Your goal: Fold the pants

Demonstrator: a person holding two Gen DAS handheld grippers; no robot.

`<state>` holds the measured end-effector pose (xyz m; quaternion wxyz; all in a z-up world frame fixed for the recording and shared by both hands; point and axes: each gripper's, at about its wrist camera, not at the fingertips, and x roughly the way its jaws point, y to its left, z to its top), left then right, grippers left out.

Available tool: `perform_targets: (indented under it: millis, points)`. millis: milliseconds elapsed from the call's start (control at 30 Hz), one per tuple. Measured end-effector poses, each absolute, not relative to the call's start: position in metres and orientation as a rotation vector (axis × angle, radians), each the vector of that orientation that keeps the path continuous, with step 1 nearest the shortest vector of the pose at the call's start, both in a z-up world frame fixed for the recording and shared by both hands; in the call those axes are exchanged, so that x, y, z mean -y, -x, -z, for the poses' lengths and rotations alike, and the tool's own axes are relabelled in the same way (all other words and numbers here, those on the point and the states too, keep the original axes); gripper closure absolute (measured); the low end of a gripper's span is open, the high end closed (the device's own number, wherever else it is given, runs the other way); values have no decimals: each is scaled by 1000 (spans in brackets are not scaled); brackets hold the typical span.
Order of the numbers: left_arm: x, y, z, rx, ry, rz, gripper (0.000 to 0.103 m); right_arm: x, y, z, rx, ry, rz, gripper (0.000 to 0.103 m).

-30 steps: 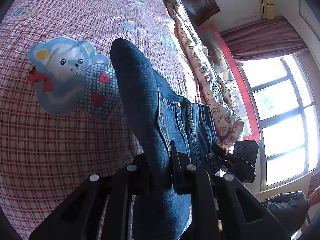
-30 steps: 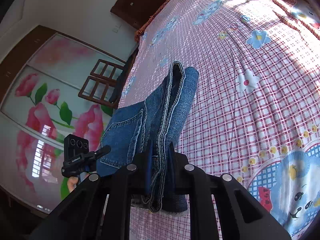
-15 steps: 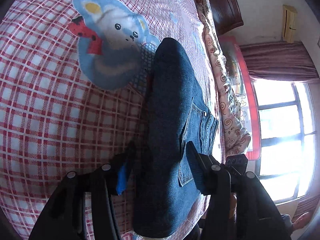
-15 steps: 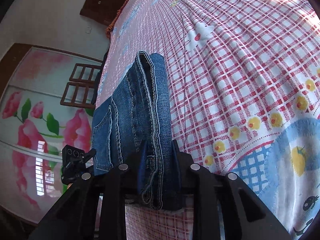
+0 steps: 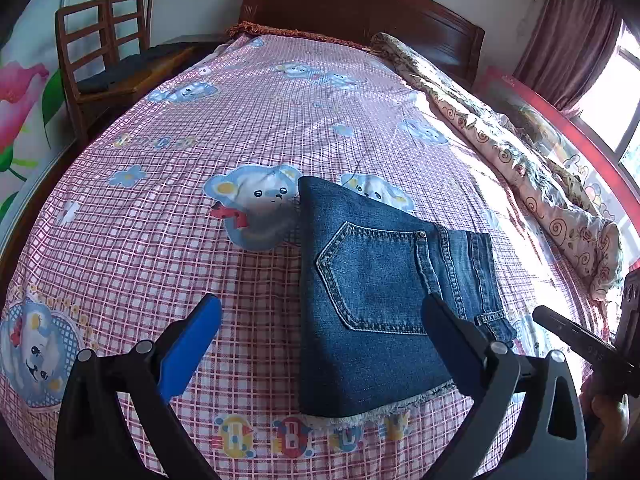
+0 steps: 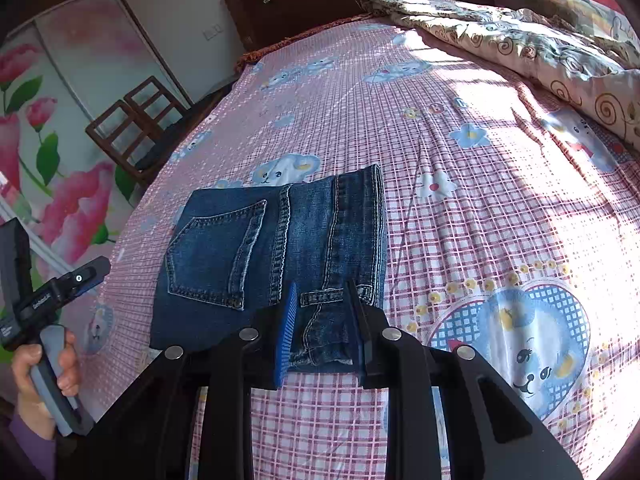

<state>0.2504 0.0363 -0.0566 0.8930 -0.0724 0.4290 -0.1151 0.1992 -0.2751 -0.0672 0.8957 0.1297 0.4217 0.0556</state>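
Note:
The blue jeans (image 5: 384, 296) lie folded into a compact rectangle on the pink checked bed sheet (image 5: 160, 208), back pocket facing up. My left gripper (image 5: 320, 320) is wide open and empty, its fingers spread to either side of the near part of the jeans. In the right wrist view the folded jeans (image 6: 276, 256) lie flat and my right gripper (image 6: 324, 300) is open, its fingers straddling the near waistband edge without pinching it. The left gripper (image 6: 60, 284) shows at the left of that view, held by a hand.
A rolled floral quilt (image 5: 532, 168) lies along the right side of the bed. A dark wooden headboard (image 5: 360, 4) stands at the far end. Wooden chairs (image 5: 100, 40) stand at the left by a flower-painted wardrobe. A window (image 5: 624, 92) is at the right.
Both grippers held the jeans above the bed; the jeans now lie flat on the sheet. The left opened first and drew back, then the right let go and opened.

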Motion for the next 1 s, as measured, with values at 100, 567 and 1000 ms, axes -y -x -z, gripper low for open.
perform_targets:
  millis: [100, 567, 1000]
  points:
    - [-12, -236, 61, -883, 101, 200, 3, 262, -198, 69, -868, -208, -97, 79]
    - [21, -229, 117, -1035, 73, 111, 2, 253, -208, 125, -985, -204, -57, 79]
    - [14, -214, 116, -1062, 65, 63, 2, 262, -183, 94, -994, -259, -27, 79]
